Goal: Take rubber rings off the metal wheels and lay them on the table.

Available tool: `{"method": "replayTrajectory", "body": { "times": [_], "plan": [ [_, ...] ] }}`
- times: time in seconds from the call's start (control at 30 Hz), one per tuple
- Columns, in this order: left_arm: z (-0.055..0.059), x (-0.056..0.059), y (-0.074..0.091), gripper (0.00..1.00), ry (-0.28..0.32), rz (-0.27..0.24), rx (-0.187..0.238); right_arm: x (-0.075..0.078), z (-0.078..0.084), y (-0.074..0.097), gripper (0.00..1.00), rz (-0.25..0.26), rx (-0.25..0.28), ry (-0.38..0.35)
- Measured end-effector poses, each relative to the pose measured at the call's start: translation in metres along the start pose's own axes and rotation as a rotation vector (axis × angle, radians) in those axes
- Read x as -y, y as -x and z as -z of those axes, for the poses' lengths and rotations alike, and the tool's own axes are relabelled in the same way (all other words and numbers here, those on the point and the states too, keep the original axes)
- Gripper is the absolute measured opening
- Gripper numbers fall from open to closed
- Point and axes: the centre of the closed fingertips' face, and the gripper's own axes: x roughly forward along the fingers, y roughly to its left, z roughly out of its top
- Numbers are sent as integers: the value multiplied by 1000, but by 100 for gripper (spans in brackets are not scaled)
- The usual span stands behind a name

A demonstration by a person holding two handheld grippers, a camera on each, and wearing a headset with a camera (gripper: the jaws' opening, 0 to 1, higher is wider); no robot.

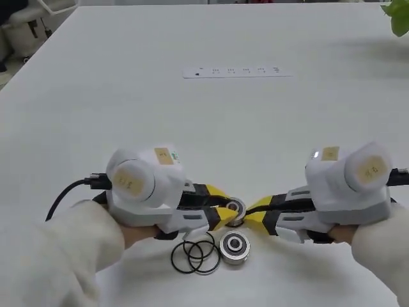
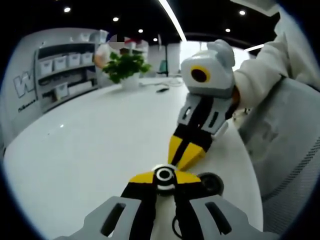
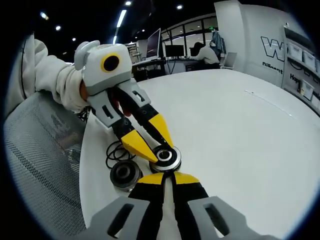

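Rubber-ringed silver metal wheel [image 1: 234,208] sits grasped between the yellow-tipped left tongs [image 1: 225,215]; the right tongs [image 1: 249,208], clenched together, meet its rim from the opposite side.

Left tool [image 1: 223,216]: white rounded housing, pale-yellow round sticker with small marks on the end, tan label on top, grey frame, black jaws tipped yellow. Black cable [image 1: 67,192] leaves it at 9 o'clock. Right tool [image 1: 250,212]: same build, same sticker, label and jaw colours. Cream fleecy sleeves in head view: left sleeve [image 1: 57,256] at 7 o'clock, right sleeve [image 1: 383,249] at 5 o'clock.
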Motion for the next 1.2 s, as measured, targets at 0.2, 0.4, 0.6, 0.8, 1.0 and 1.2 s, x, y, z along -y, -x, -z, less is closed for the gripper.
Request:
{"method": "replayTrajectory", "body": {
  "times": [0.2,0.4,0.6,0.8,1.0,1.2],
  "plan": [
    [0,1,1,14,-8,1,-2,3,0,-1,1,14,-15,-17],
    [1,2,2,13,-28,3,-5,7,0,2,0,24,-2,-141],
    [1,2,2,13,-28,4,-5,9,-4,6,0,31,22,-189],
    [1,1,2,13,-27,3,-5,6,-5,8,0,22,44,-256],
    [1,1,2,13,-26,2,-5,5,-11,11,0,11,84,-320],
    [1,1,2,13,-23,2,-3,1,-14,11,0,12,82,-320]
  ]
}}
